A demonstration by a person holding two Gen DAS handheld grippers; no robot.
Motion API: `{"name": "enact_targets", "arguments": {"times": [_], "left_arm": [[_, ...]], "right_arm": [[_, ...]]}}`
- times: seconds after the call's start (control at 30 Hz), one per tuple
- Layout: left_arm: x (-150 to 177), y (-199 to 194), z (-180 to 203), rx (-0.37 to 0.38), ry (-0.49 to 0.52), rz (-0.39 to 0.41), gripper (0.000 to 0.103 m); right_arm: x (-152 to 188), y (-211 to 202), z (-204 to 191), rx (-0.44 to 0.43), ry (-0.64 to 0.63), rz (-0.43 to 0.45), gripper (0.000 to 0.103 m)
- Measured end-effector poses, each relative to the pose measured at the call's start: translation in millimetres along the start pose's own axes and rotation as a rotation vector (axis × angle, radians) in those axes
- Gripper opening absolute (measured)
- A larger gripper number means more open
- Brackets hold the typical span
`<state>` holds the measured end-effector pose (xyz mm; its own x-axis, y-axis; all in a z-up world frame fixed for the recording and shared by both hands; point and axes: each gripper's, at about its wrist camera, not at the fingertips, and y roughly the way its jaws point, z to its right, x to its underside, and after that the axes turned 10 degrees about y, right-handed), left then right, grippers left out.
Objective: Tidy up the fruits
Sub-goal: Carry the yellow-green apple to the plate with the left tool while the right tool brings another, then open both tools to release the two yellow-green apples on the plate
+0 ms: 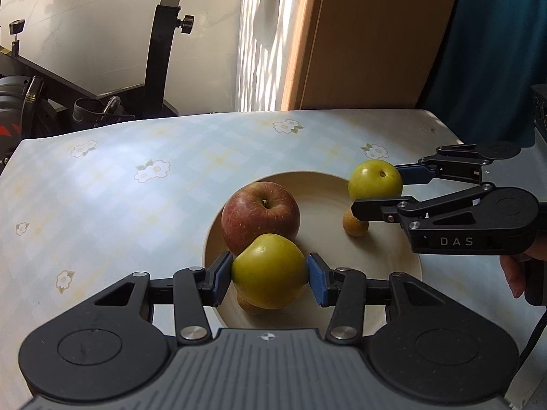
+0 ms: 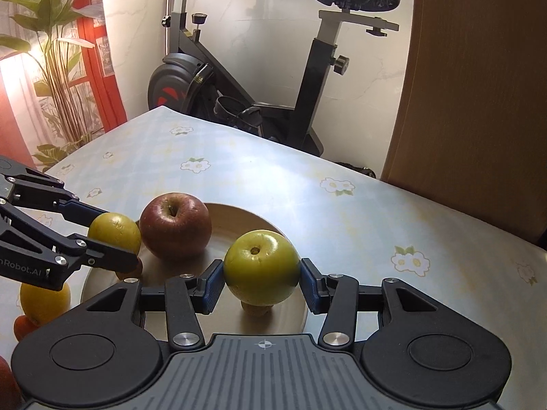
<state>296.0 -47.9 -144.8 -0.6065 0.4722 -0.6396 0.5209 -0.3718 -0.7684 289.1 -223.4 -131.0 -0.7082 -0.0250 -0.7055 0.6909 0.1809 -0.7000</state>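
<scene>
Between the blue pads of the left gripper (image 1: 270,275) a green apple (image 1: 269,270) is clamped at its widest girth, the fingers parted only as far as the fruit's width and pressed against its two flanks. In the right wrist view a second green apple (image 2: 261,268) is held the same way by the right gripper (image 2: 261,282), stem hollow up. Both apples are judged firm, fairly heavy for their size and smooth-skinned, so a hold across the middle is favoured; too hard a squeeze could bruise them, too light a one could let them slip. Under each held apple a small brownish fruit (image 1: 355,225) is partly seen, and whether it is touched cannot be told. Just beyond the fingertips a red apple (image 1: 260,217) rests in the cream plate (image 1: 413,266). Beside the left fingers, off the plate, a yellow fruit (image 2: 44,302) lies on the flowered tablecloth (image 1: 119,188).
</scene>
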Motion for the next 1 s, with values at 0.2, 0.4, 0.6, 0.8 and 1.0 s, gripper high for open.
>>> {"name": "enact_targets", "arguments": {"times": [0.2,0.4,0.6,0.8,1.0], "left_arm": [[1,1,-6,0.001,-0.008,-0.001,0.050],[-3,4,-8,-0.004,-0.012,-0.001,0.050],[-4,4,-5,-0.008,-0.008,-0.002,0.050],[-4,2,-8,0.000,-0.034,-0.004,0.050],[-6,-4,-6,-0.008,-0.021,0.007,0.051]], "right_arm": [[-13,26,-9,-0.013,-0.018,-0.026,0.044],[-14,41,-15,-0.011,-0.045,-0.055,0.044],[-10,45,-19,0.000,-0.068,-0.074,0.044],[-8,40,-19,0.009,-0.061,-0.059,0.044],[-8,24,-20,0.011,-0.064,-0.038,0.044]]}}
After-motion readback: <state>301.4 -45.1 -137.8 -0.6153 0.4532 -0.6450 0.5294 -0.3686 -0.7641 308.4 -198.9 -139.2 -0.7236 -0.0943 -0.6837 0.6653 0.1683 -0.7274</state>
